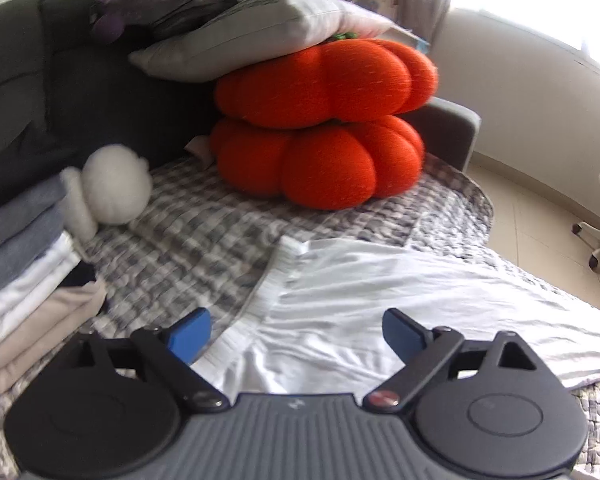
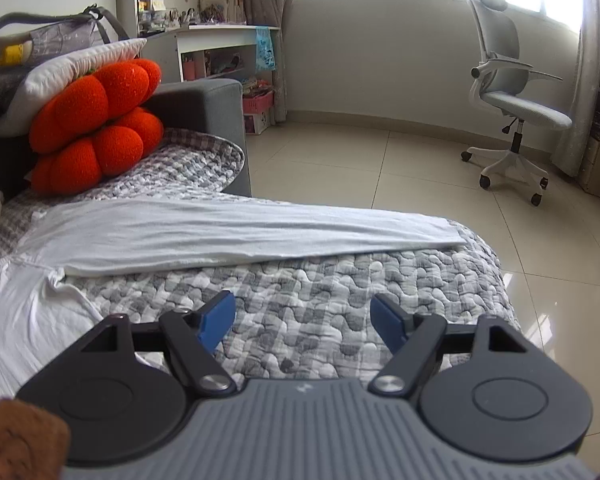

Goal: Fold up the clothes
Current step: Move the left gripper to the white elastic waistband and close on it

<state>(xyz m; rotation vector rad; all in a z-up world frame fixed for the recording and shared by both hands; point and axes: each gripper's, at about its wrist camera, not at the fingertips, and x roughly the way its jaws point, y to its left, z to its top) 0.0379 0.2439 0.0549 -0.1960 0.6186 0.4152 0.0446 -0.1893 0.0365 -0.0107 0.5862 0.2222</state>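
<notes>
So both tools are empty right now. The left gripper (image 1: 296, 330) has its blue pads spread wide and hovers over the near, rumpled end of the white garment (image 1: 380, 300), and the right gripper (image 2: 303, 320) is just as wide but sits over bare checked quilt (image 2: 320, 280), not over cloth at all. From the right view, the garment lies at about 11 o'clock from that gripper, one long band of it already doubled over and running flat toward 1 o'clock, with the looser bunched part down at 9.

If it were me, I'd guess the next fold is bringing that loose near part over. Grab the edge itself, not a pinch of the middle, and catch both layers or it'll slide apart. The right one needs to swing left before closing, otherwise it just bites quilt. Lift both together and level so the crease stays straight.

There's already a stack of folded clothes (image 1: 24, 280) at 9 o'clock of the left view, near the orange cushions (image 1: 320, 128).
</notes>
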